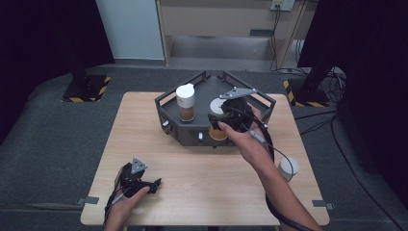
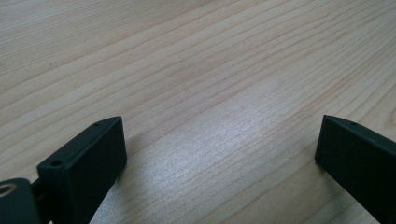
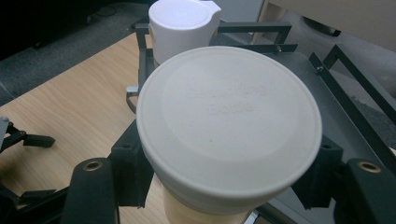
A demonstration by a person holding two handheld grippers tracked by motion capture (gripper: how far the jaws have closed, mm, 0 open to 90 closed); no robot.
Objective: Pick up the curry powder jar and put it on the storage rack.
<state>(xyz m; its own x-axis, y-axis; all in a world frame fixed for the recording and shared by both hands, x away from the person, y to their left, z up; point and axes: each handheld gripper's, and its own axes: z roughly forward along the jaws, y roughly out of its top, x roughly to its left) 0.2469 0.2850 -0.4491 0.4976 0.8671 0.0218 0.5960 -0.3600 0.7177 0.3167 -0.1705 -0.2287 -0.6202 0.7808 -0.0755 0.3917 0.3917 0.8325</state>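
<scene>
Jars number two in the high view: one white-lidded jar [image 1: 185, 102] stands upright in the dark tray [image 1: 166, 103]; the held jar [image 1: 217, 126] sits at the tray's front edge, clamped in the right gripper [image 1: 215, 120]. One loose white lid [image 1: 287, 168] lies on the table [image 1: 202, 187], well apart. One left gripper [image 1: 153, 186] rests low on the table near its front-left corner. Left gripper view: two black jaws stand wide apart over bare wood, nothing between them. Right gripper view: both jaws press against opposite sides of the held jar [image 3: 229, 121], just beneath its lid; the other jar [image 3: 183, 25] stands behind it.
</scene>
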